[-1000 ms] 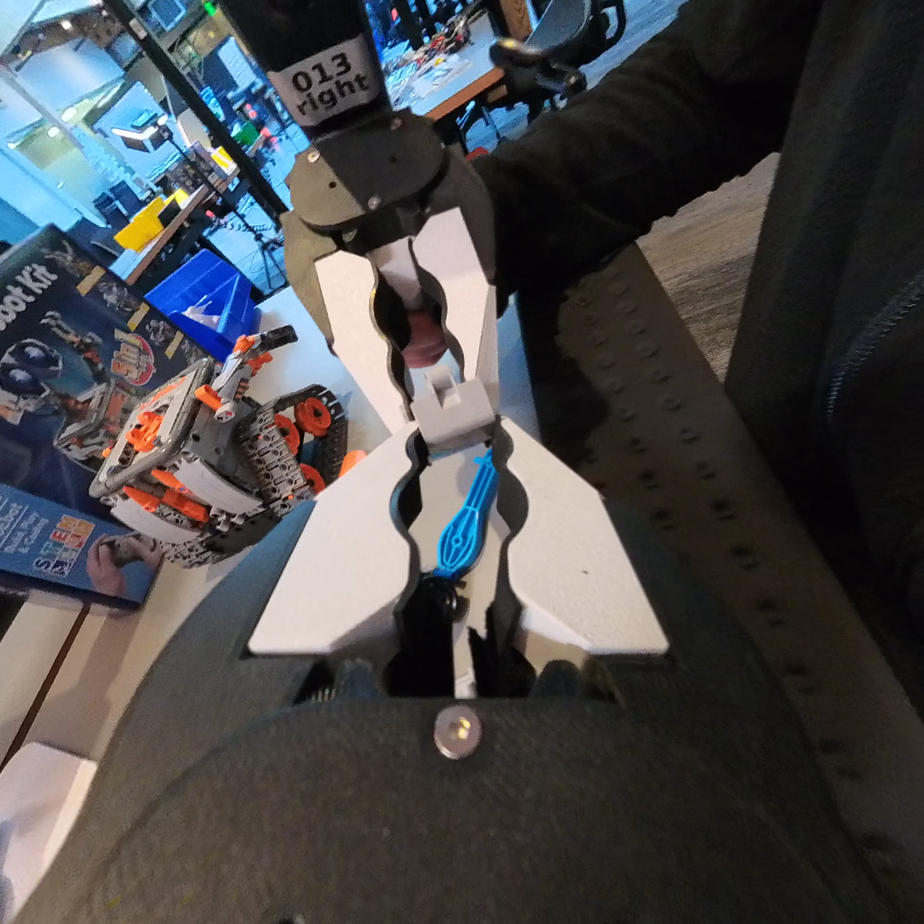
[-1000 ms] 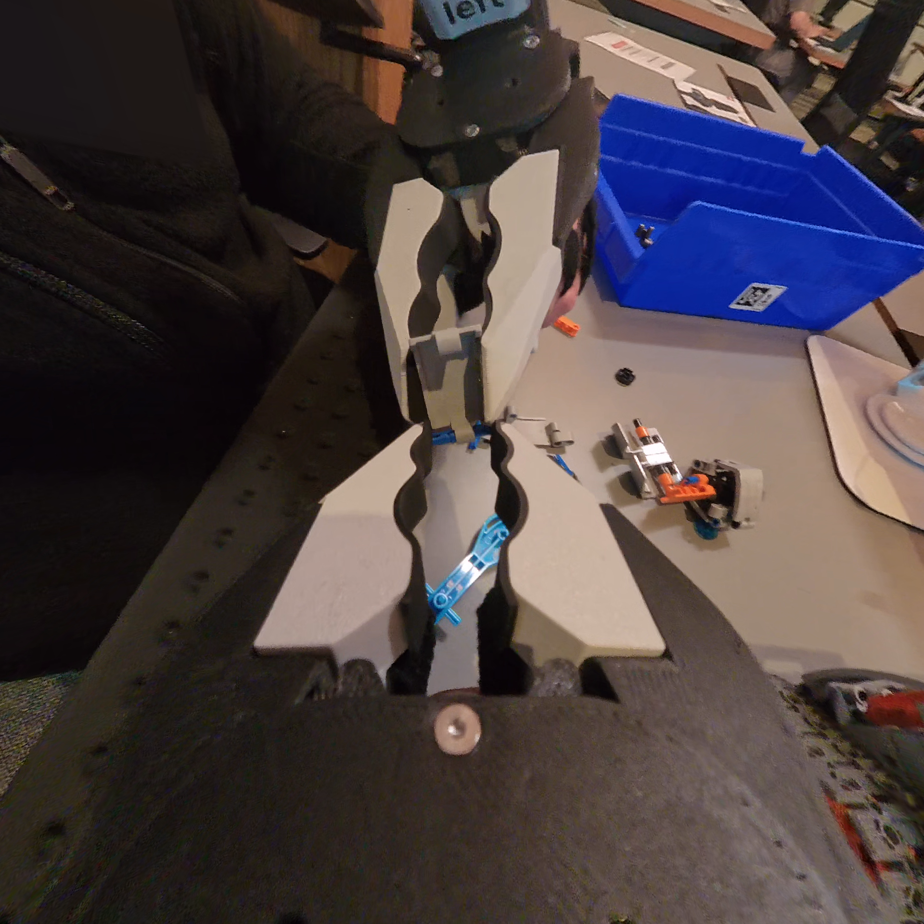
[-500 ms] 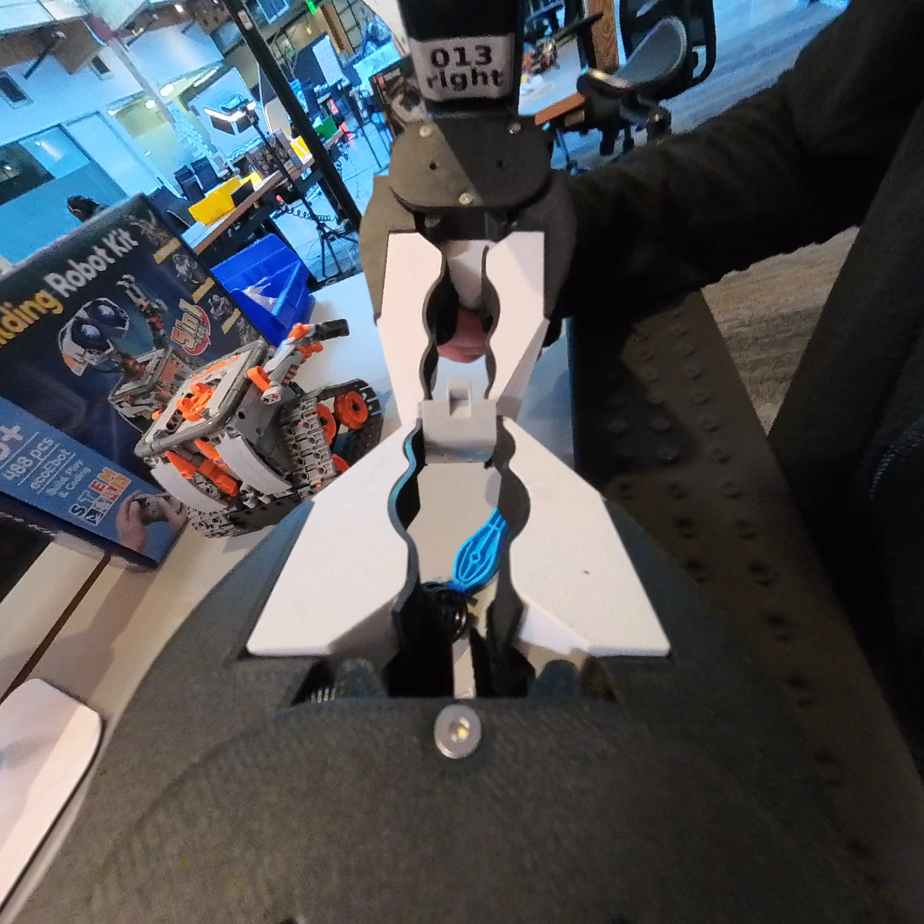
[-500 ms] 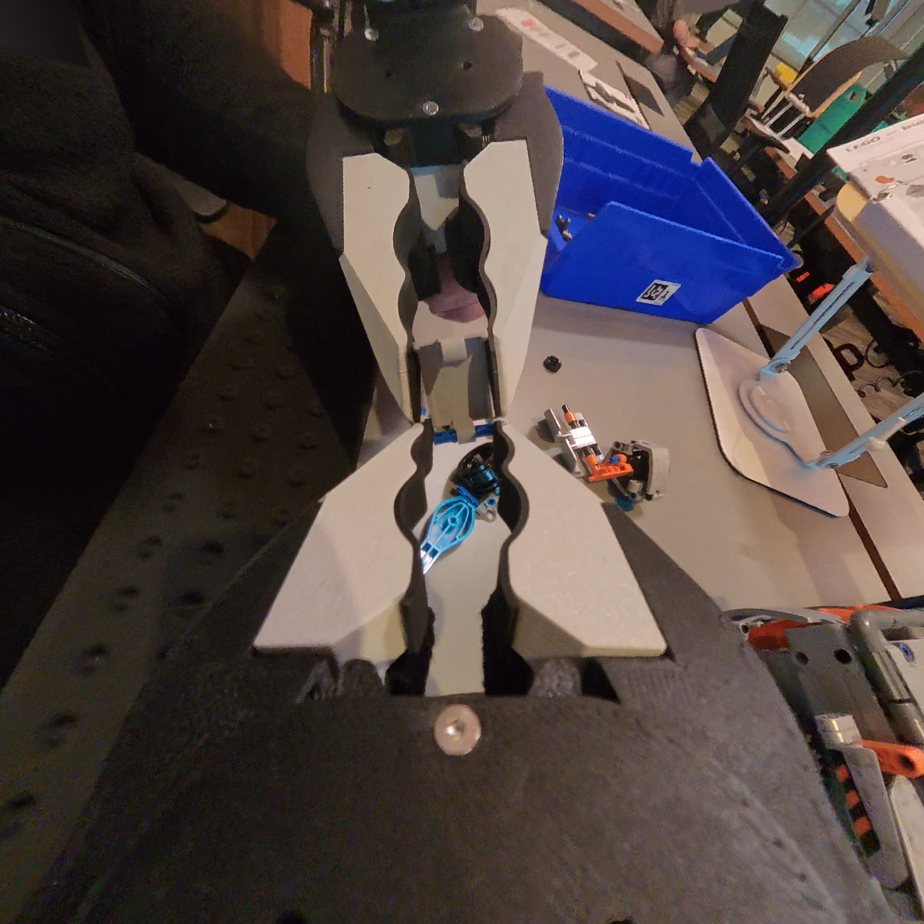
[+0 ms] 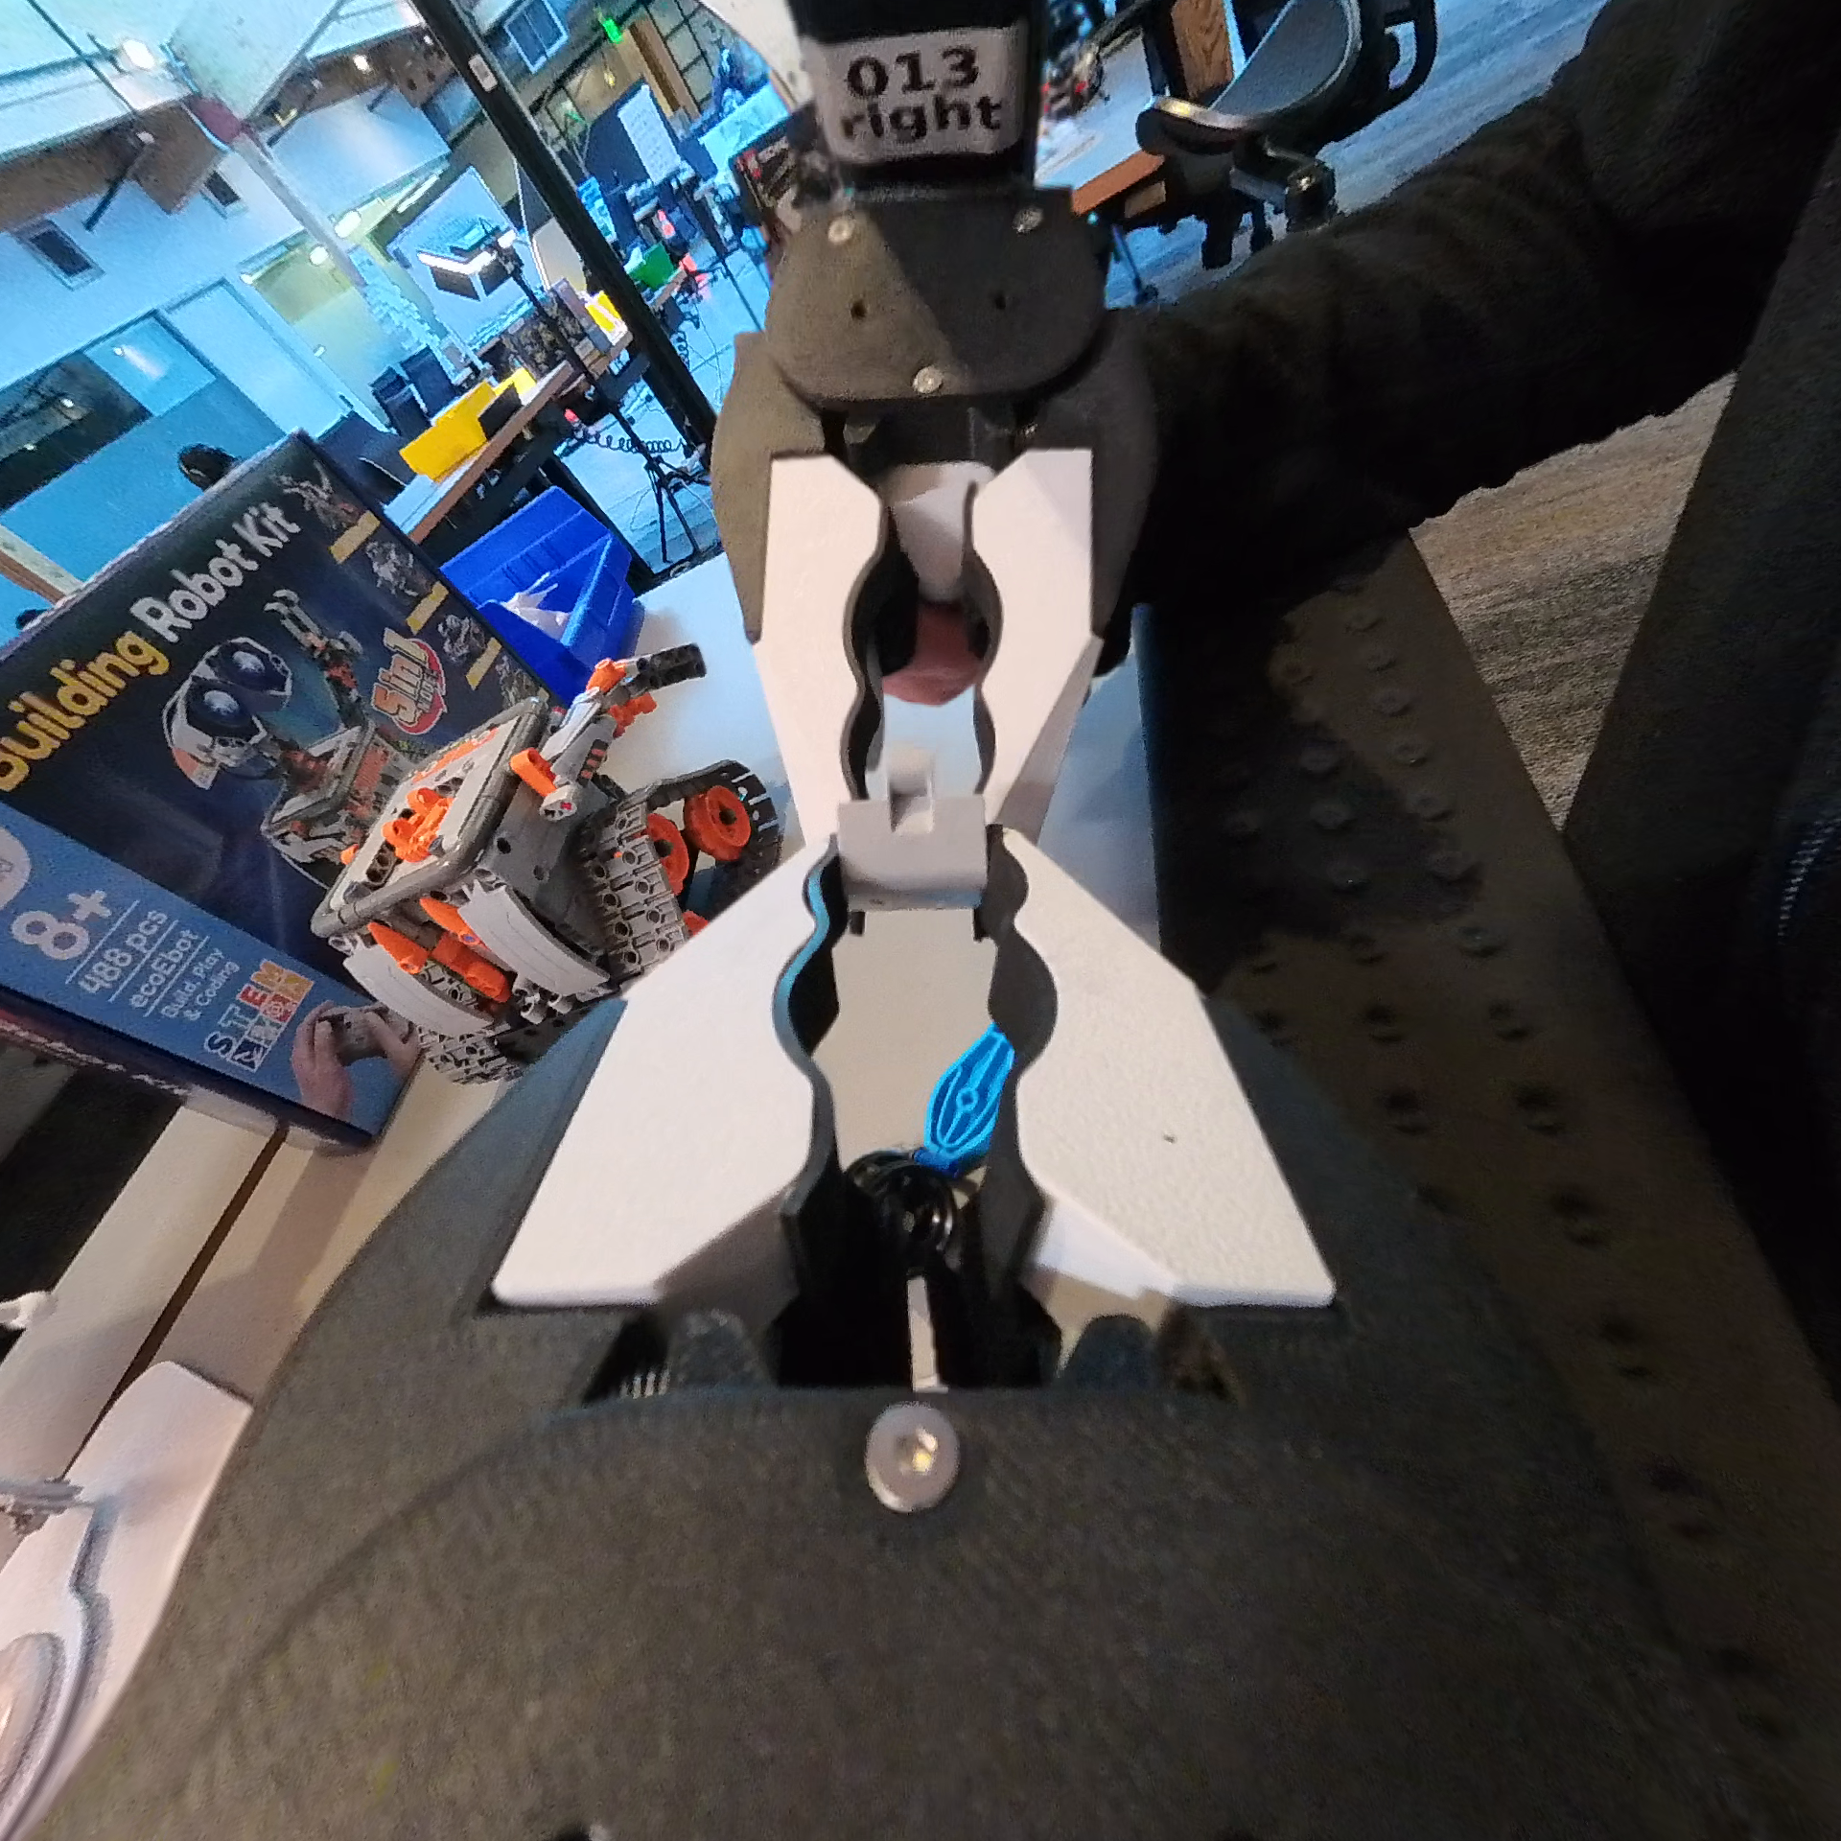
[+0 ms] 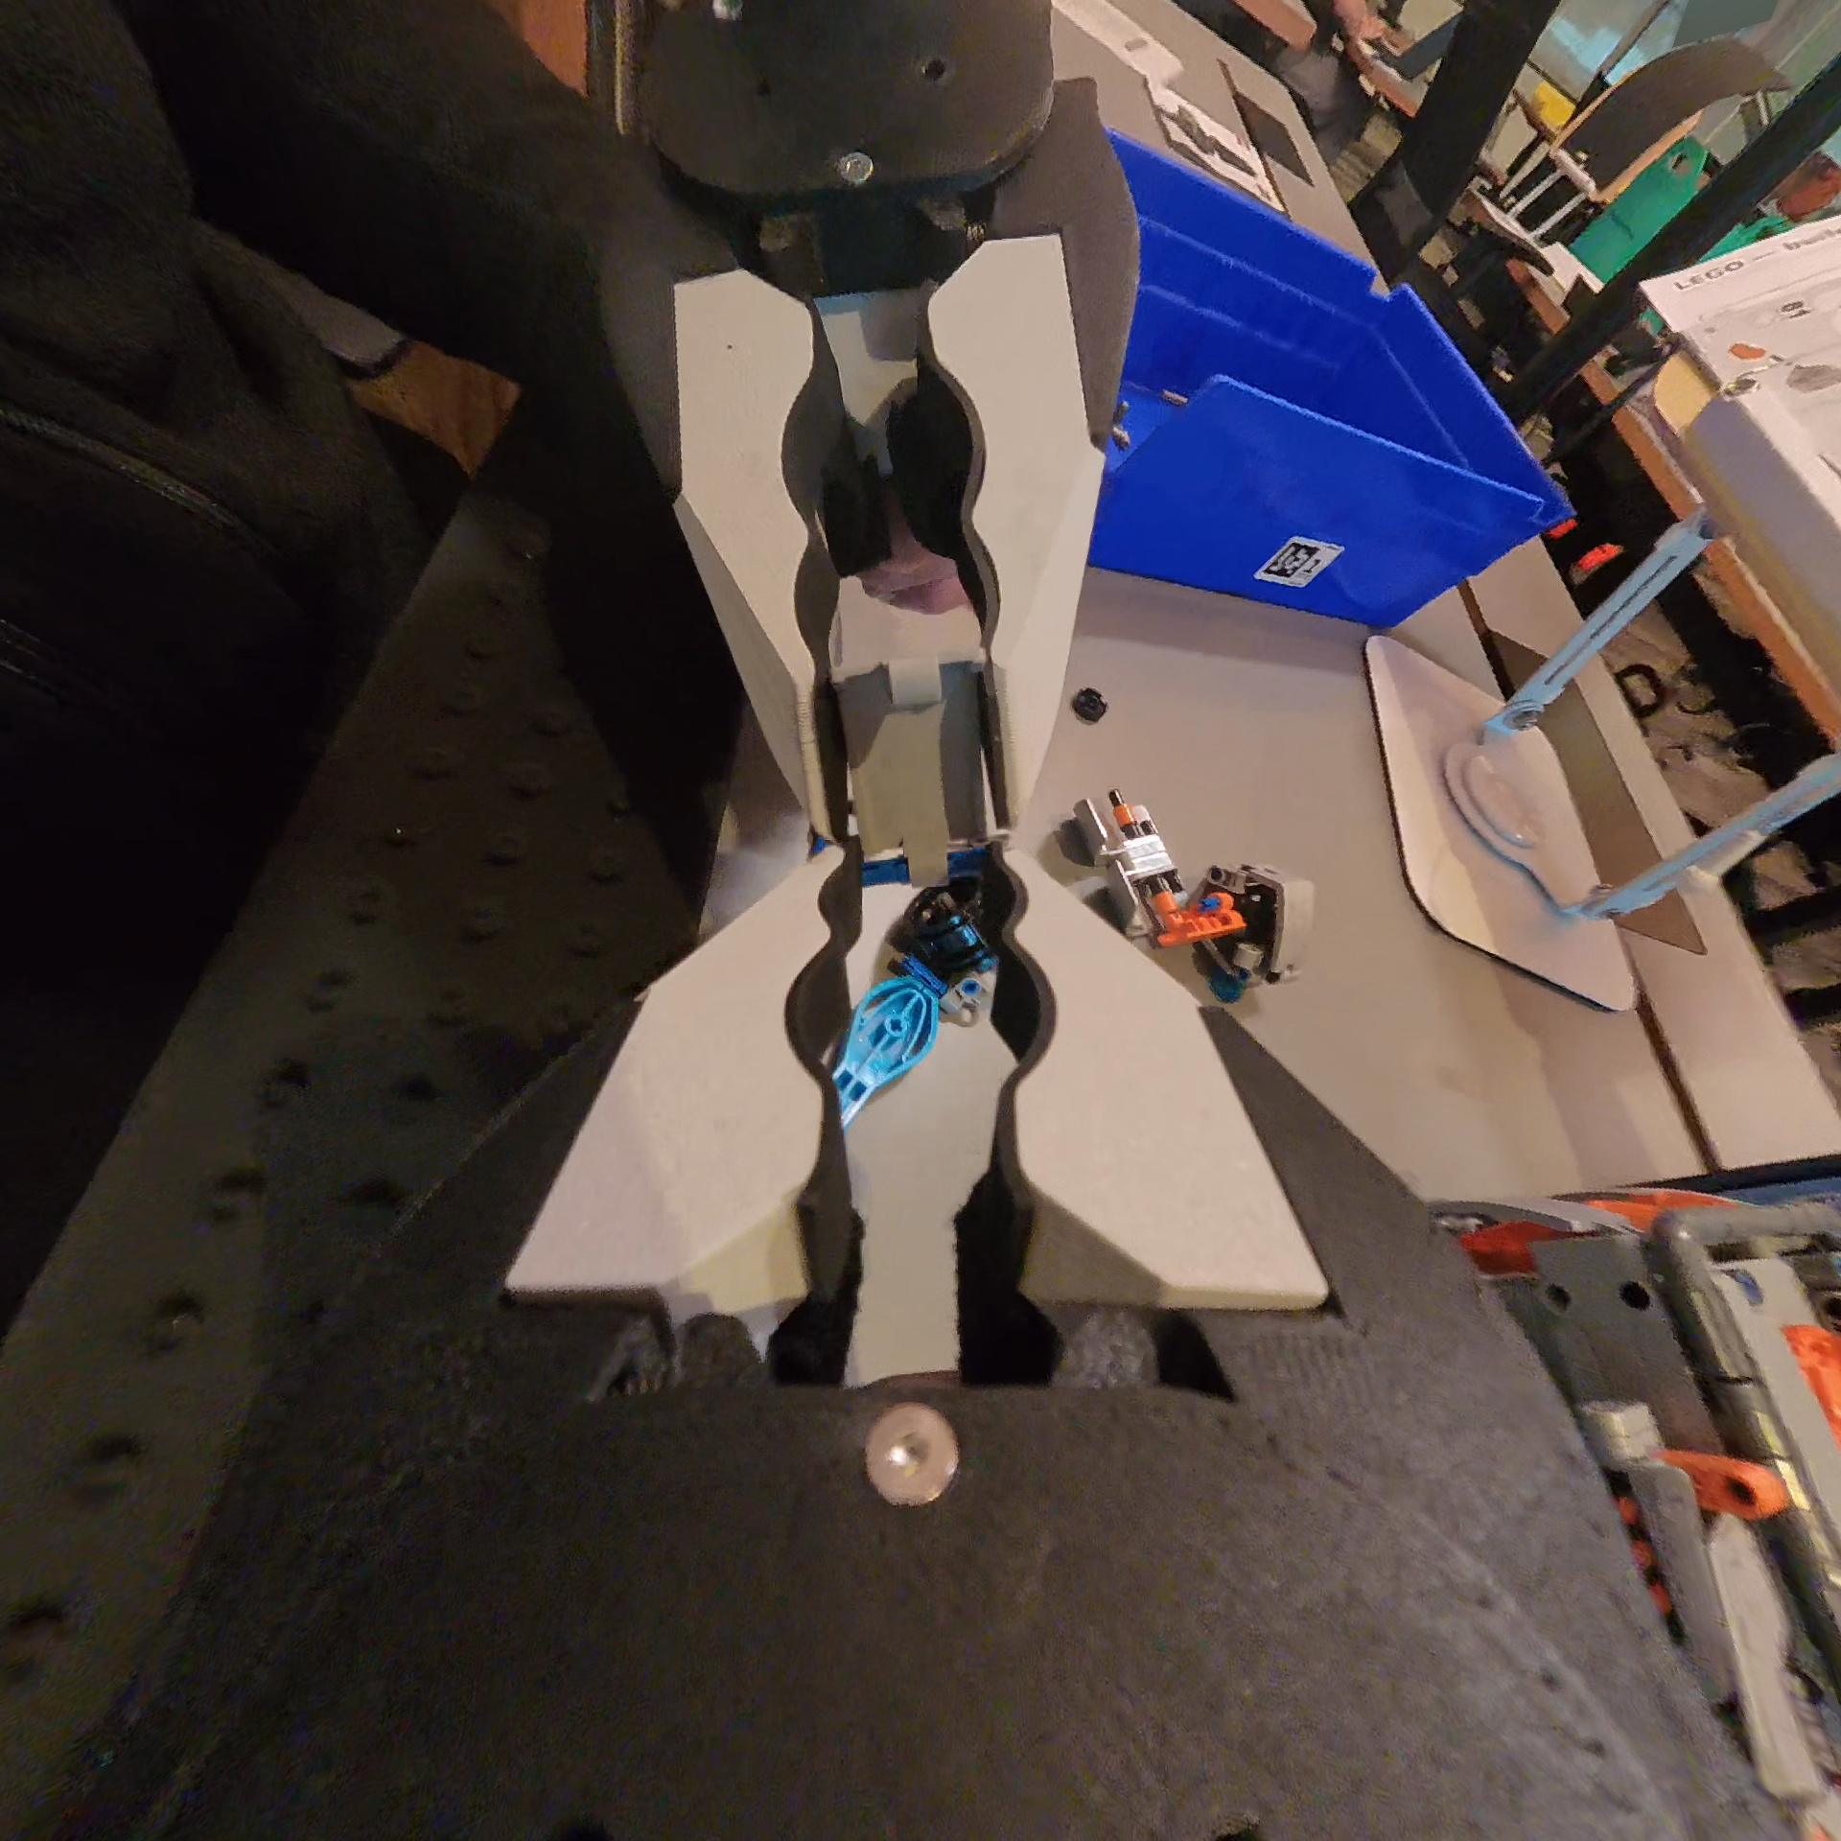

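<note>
While both tools are meeting tip to tip above the table point(image 6: 1295, 1046), the left gripper point(image 5: 912, 892) is clamping narrowly on a grey block point(image 5: 912, 842). The right gripper point(image 6: 921, 875) is closing just as narrowly about the block's opposite end, where a blue strip is showing. The block is hanging clear of the table between the two.

Items lying around:
- Blue leaf-shaped piece point(image 6: 882, 1046), resting on the table beneath the right gripper's fingers and touching a black ringed part point(image 6: 941, 931).
- Small grey and orange sub-assembly point(image 6: 1185, 897), lying just beside the grippers.
- Blue bin point(image 6: 1345, 478), sitting farther back and carrying a small white sticker point(image 6: 1298, 561) (print too small to make out).
- White base plate point(image 6: 1494, 797), bearing pale blue arms.
- Tracked robot model point(image 5: 538, 867) in grey, orange and black, standing against a dark printed box point(image 5: 179, 757). The box is showing robot pictures and large lettering.
- White label point(image 5: 921, 95) with black characters, sitting on the right gripper's body.

A dark sleeve point(image 5: 1395, 329) is reaching in behind the right gripper, and the gripper bodies are hiding much of the table.
</note>
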Demonstrator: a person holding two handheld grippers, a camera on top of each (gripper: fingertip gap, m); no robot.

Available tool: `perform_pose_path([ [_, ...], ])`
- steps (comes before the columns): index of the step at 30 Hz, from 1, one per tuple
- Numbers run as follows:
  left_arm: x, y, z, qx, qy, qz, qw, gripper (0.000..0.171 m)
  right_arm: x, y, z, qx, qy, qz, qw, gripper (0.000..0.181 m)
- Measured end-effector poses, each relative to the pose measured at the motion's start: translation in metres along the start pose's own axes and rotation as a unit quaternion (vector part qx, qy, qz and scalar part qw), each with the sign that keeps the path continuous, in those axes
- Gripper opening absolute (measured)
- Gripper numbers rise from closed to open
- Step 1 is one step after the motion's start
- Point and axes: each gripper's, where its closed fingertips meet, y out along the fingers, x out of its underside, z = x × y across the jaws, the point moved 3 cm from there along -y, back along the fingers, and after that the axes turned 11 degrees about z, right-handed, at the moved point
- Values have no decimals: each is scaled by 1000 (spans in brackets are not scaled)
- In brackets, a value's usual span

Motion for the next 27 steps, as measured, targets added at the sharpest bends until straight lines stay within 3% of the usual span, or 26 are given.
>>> perform_pose_path([
  [8,9,3,5,-2,12,-31,999,26,8,1,-9,-19,-18,-39,999,21],
  [10,8,2,5,-1,0,-29,1000,26,9,1,-13,-45,13,-26,999,34],
  [12,8,3,7,3,5,-33,999,26,9,-1,-10,-49,25,-18,998,21],
  [27,15,6,8,-1,-10,-39,999,27,15,7,-18,-67,19,-28,997,20],
])
